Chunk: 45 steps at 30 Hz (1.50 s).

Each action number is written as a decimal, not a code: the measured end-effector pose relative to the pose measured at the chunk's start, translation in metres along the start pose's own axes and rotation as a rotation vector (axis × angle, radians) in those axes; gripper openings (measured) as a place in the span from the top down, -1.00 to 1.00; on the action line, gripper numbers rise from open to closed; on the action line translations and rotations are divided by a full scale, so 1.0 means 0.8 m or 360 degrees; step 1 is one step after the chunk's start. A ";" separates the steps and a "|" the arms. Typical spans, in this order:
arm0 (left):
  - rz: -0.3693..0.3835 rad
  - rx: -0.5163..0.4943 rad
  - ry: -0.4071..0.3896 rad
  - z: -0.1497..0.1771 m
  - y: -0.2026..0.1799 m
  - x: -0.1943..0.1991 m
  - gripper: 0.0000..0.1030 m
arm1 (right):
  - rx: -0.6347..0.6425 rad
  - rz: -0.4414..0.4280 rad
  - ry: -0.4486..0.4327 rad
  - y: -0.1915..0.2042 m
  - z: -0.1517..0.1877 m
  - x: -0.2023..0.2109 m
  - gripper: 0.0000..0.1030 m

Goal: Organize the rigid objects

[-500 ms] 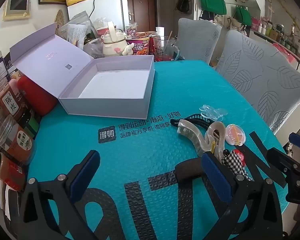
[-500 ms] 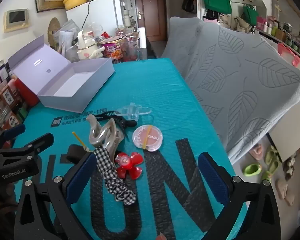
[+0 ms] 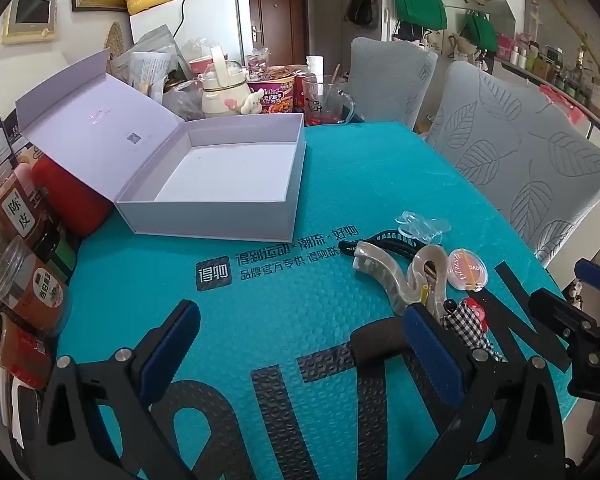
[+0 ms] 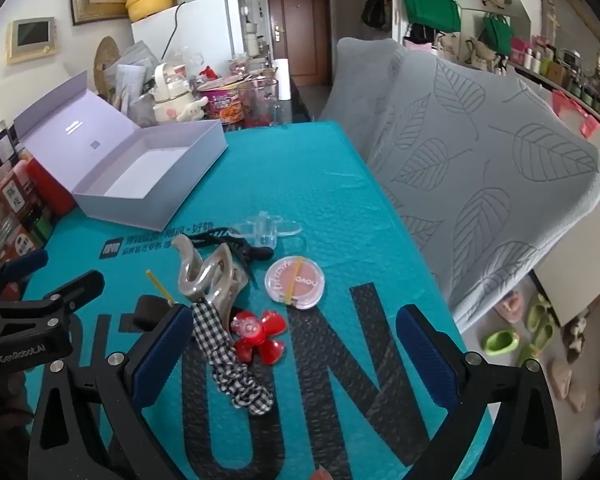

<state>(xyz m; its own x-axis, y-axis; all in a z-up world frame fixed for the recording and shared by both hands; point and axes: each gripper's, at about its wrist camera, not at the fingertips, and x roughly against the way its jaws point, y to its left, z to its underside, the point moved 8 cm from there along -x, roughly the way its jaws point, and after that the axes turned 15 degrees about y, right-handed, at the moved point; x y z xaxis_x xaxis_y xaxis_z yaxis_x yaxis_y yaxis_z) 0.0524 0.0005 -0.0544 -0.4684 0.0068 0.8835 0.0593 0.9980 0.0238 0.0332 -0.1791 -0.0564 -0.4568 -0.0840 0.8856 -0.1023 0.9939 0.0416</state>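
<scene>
1. Nearest in each wrist view, that camera's own tool is seen with jaws spread wide and nothing between them: the left gripper (image 3: 300, 344) at the bottom of the left view, the right gripper (image 4: 296, 344) at the bottom of the right view.
2. Just beyond the right gripper, the small items are gathered on the teal mat (image 4: 340, 184) – a checked scrunchie (image 4: 224, 352) with its long axis running from lower right up to upper left, and a red flower clip (image 4: 260, 336) touching it on its right.
3. Above these, in mid-frame, a pearly claw clip (image 4: 208, 276) is seen lying with its long axis tilted from lower right to upper left; a round blush compact (image 4: 295, 283) lies flat just to its right.
4. Farther up, a black clip (image 4: 236, 242) and a clear clip (image 4: 266, 228) are found close together.
5. In the left view the same pile is pushed to the right of the frame; the scrunchie and flower clip are largely hidden behind the right-hand finger – only the right view shows them whole.
6. Farthest, the open lilac box (image 3: 220, 184) is seen at the upper left, lid tilted back leftward; its empty floor is shown more fully by the left view.
</scene>
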 end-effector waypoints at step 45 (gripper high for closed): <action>0.0024 -0.0020 -0.0004 0.005 0.000 0.011 -1.00 | 0.0020 -0.0004 -0.0032 0.014 0.006 0.015 -1.00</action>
<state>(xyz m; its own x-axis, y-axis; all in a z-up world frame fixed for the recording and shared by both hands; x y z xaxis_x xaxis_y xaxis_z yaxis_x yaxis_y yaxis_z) 0.0443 0.0005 -0.0484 -0.4696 0.0222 0.8826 0.0775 0.9969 0.0162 0.0225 -0.1692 -0.0476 -0.4739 -0.0883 0.8761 -0.1148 0.9927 0.0379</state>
